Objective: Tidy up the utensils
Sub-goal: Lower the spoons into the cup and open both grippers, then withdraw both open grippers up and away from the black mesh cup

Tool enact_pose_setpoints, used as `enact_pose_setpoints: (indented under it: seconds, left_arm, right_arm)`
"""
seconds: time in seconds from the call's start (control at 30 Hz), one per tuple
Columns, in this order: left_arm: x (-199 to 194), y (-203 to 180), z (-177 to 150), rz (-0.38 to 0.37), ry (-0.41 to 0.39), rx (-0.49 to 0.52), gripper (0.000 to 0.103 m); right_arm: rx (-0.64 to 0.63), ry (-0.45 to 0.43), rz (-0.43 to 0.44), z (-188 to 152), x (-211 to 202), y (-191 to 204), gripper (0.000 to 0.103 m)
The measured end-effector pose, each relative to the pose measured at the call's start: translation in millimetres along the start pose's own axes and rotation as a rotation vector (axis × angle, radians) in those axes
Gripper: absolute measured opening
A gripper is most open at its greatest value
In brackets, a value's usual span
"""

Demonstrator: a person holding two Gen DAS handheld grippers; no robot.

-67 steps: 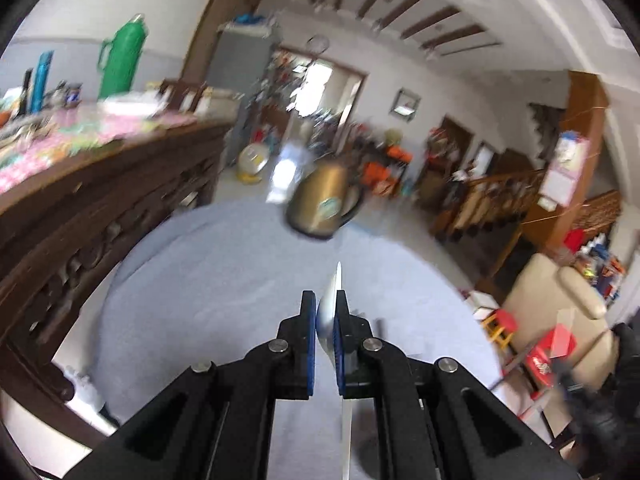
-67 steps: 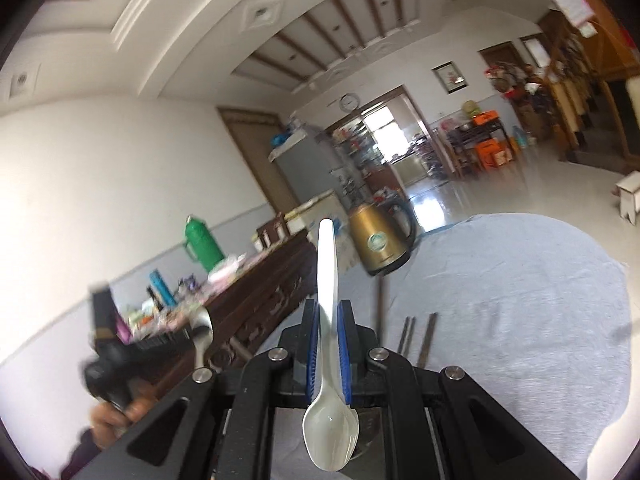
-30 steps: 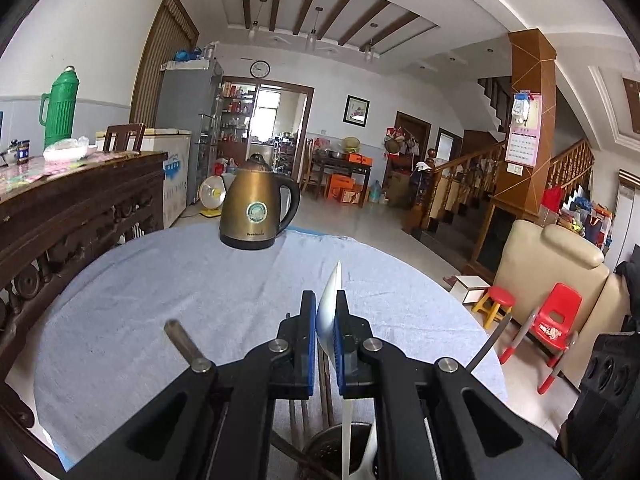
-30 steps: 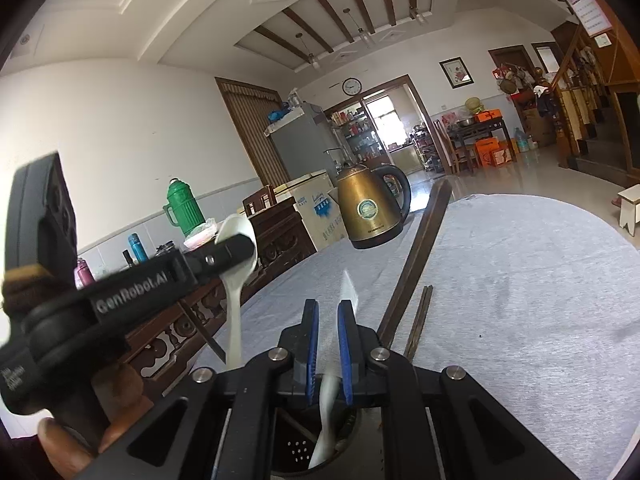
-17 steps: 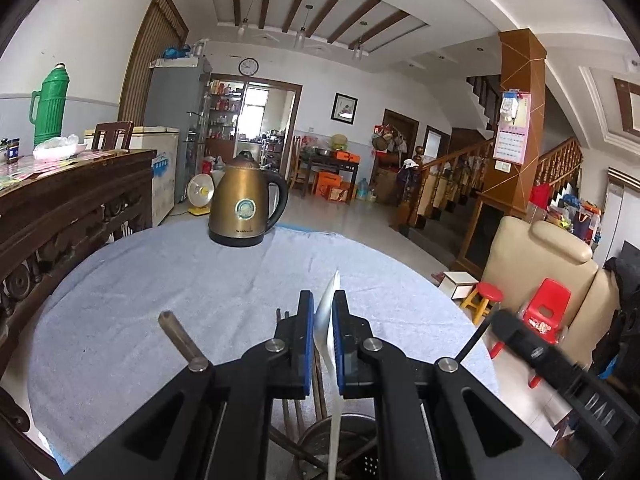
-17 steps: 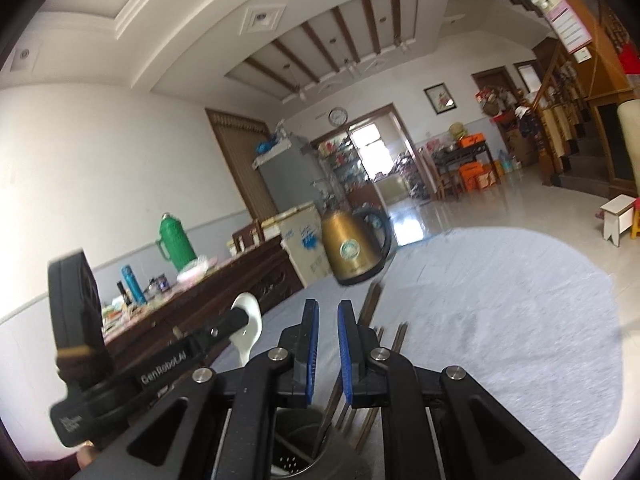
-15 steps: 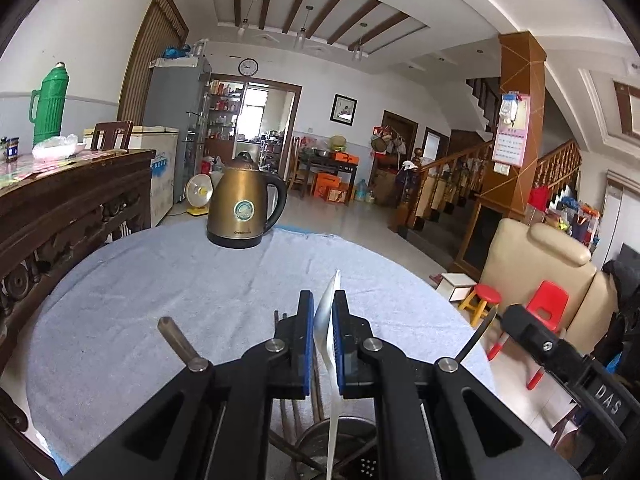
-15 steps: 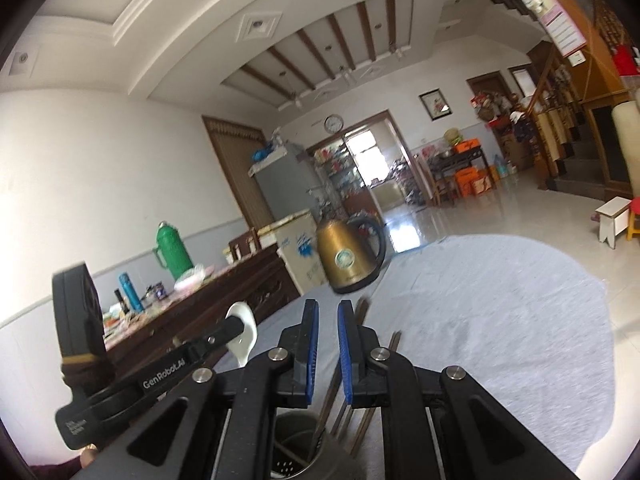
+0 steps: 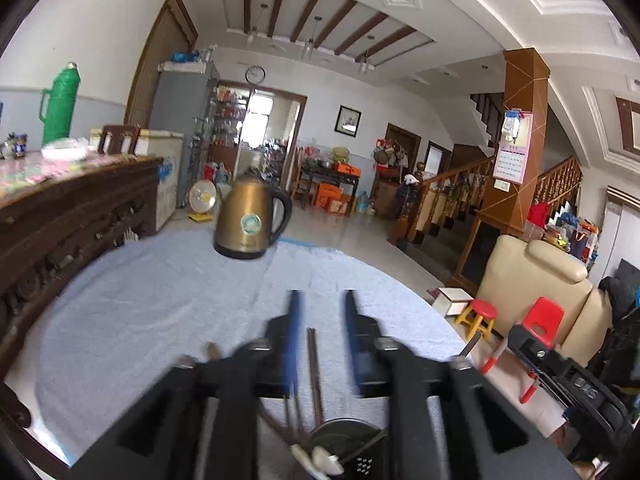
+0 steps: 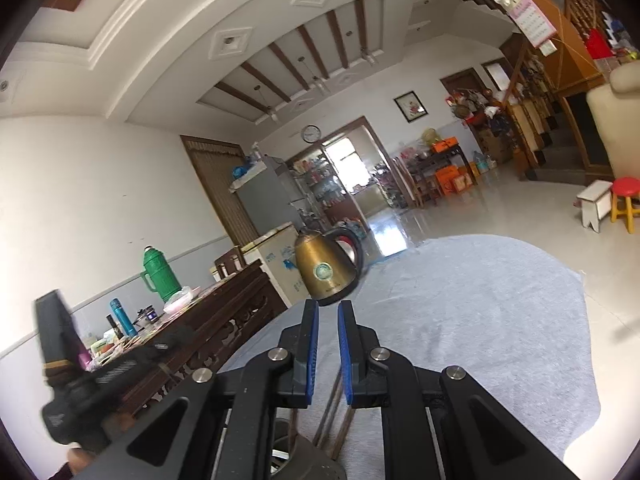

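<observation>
The white spoon is seen lying in the metal utensil holder at the near edge of the left wrist view, its handle end resting among dark chopsticks that lean out of the holder toward the far side. The holder stands on the blue-grey tablecloth, directly below the left gripper.

The jaws of the left gripper have just been opening; they stand apart and blurred, and nothing is pressed between the pads. The spoon appears to be free of them, though blur limits certainty.

The right gripper is shown with its blue pads nearly together and nothing between them; it is closed and empty. In the right wrist view, the holder rim is partly visible beneath it, with chopsticks slanting upward behind the fingers. The left gripper is seen at the left of that view, blurred.

A gold kettle stands upright on the far side of the tablecloth. A dark wooden sideboard runs along the left, with a green thermos on it.
</observation>
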State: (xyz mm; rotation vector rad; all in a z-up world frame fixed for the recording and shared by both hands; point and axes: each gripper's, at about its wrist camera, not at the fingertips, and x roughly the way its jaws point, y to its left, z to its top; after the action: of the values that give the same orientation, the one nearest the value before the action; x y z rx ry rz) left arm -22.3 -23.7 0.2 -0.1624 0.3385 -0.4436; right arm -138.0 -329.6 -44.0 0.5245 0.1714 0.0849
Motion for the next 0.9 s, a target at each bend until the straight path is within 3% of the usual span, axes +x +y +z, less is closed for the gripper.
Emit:
enact_pose_setpoints:
  seconds: [0.03,0.07,0.13,0.23,0.37,0.53,0.73,0.9]
  left_arm:
    - [-10.1,3.3,3.0,0.016,-0.014,0.008,0.065]
    - [-19.9,7.1,5.7,0.034,-0.032,0.013,0.074]
    - [-42.2,17.1,9.4,0.08,-0.092,0.04,0.079]
    - [-62.1,32.6,8.0,0.183,-0.109,0.099,0.089]
    - [-80.4,72.0,-5.9,0.311,-0.029,0.099,0.089]
    - [-92.8,109.5,-35.6,0.402,0.107,0.044,0.089]
    - [-104.6,120.1,-52.1,0.421,0.207,0.006,0.089]
    - [-119.4,107.0,-39.0,0.393,0.187,0.028,0.089]
  right_arm:
    - [0.012,0.009,-0.011,0.4,0.2,-4.5,0.012]
    - [0.028,0.02,-0.022,0.5,0.6,-10.0,0.012]
    - [0.054,0.028,-0.043,1.0,-0.7,-19.7,0.012]
    - [0.077,0.039,-0.079,2.4,-6.7,-34.7,0.012]
    - [0.134,0.08,-0.127,1.0,-13.0,-60.1,0.015]
    - [0.212,0.114,-0.139,0.0,-27.1,-81.1,0.016]
    - [0.186,0.135,-0.149,1.4,-52.2,-71.4,0.025]
    - [0.184,0.116,-0.15,3.3,-75.0,-61.9,0.027]
